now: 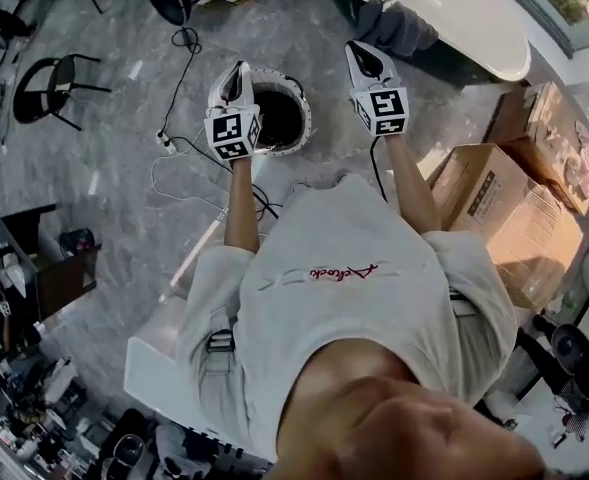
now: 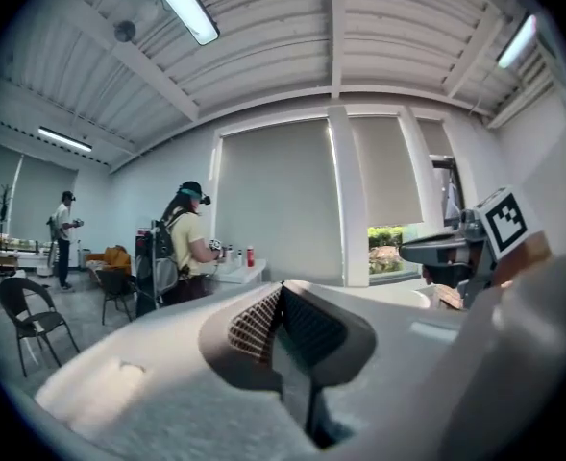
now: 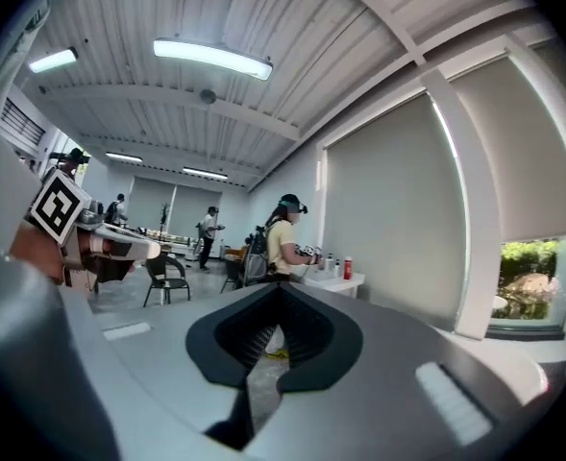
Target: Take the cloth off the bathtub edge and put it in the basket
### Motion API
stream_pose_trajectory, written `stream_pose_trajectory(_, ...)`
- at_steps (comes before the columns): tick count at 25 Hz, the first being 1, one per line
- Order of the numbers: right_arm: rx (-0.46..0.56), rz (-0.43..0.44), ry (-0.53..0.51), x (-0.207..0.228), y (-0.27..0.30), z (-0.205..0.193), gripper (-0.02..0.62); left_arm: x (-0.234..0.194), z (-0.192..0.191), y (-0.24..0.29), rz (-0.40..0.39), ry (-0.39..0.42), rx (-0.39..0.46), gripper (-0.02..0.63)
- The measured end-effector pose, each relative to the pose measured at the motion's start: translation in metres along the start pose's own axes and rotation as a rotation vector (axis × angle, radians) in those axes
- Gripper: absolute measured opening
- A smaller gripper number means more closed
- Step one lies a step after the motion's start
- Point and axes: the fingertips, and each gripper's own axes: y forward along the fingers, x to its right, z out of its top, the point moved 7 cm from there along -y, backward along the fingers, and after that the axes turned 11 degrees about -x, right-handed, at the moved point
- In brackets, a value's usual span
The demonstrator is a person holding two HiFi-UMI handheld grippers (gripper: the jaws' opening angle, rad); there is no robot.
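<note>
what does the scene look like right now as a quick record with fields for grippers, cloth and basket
left gripper: jaws shut, nothing between them
right gripper: jaws shut, nothing between them
cloth: grey-blue cloth against the rim of the white bathtub, not held
basket: round white-rimmed basket on the grey floor, between the two grippers in the head view, inside dark
nearby: brown cardboard boxes at the right
task stage: cloth not yet picked up

Illegible red script [image 1: 344, 270] on shirt [image 1: 304, 338]
</note>
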Motion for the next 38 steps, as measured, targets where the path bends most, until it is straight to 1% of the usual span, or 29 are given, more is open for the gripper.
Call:
stream_pose_trajectory(4, -0.011, -0.146, 0.053, 0.057, -0.041, -0.021, 0.005, 0.056, 0.016, 0.049, -0.144, 0.051, -0.001, 0.003)
stream_pose_trajectory(10, -0.04, -0.355, 0.122, 0.127, -0.11, -0.05, 0.005, 0.149, 0.041, 0.108, -0.356, 0.121, 0.007, 0.003)
stream_pose_trajectory(12, -0.045, -0.402, 0.134, 0.146, -0.13, -0.059, 0.005, 0.177, 0.048, 0.122, -0.404, 0.137, 0.014, 0.003)
stream_pose_trajectory(16, -0.05, -0.467, 0.154, 0.171, -0.169, -0.075, 0.005, 0.227, 0.053, 0.132, -0.467, 0.167, 0.026, 0.003)
stream_pose_trajectory(21, -0.061, -0.515, 0.181, 0.189, -0.204, -0.091, 0.005, 0.277, 0.06, 0.138, -0.53, 0.196, 0.031, 0.003)
stream_pose_trajectory(24, -0.065, -0.519, 0.186, 0.193, -0.213, -0.097, 0.005, 0.291, 0.06, 0.139, -0.541, 0.21, 0.034, 0.003)
stream_pose_trajectory(29, -0.067, -0.512, 0.206, 0.193, -0.212, -0.101, 0.005, 0.291, 0.058, 0.136, -0.539, 0.202, 0.021, 0.003)
stream_pose_trajectory(34, -0.065, -0.489, 0.212, 0.185, -0.196, -0.098, 0.005, 0.278, 0.055, 0.143, -0.538, 0.183, 0.009, 0.003)
stream_pose_trajectory(38, -0.073, -0.489, 0.215, 0.181, -0.184, -0.097, 0.005, 0.272, 0.054, 0.146, -0.546, 0.184, 0.009, 0.003)
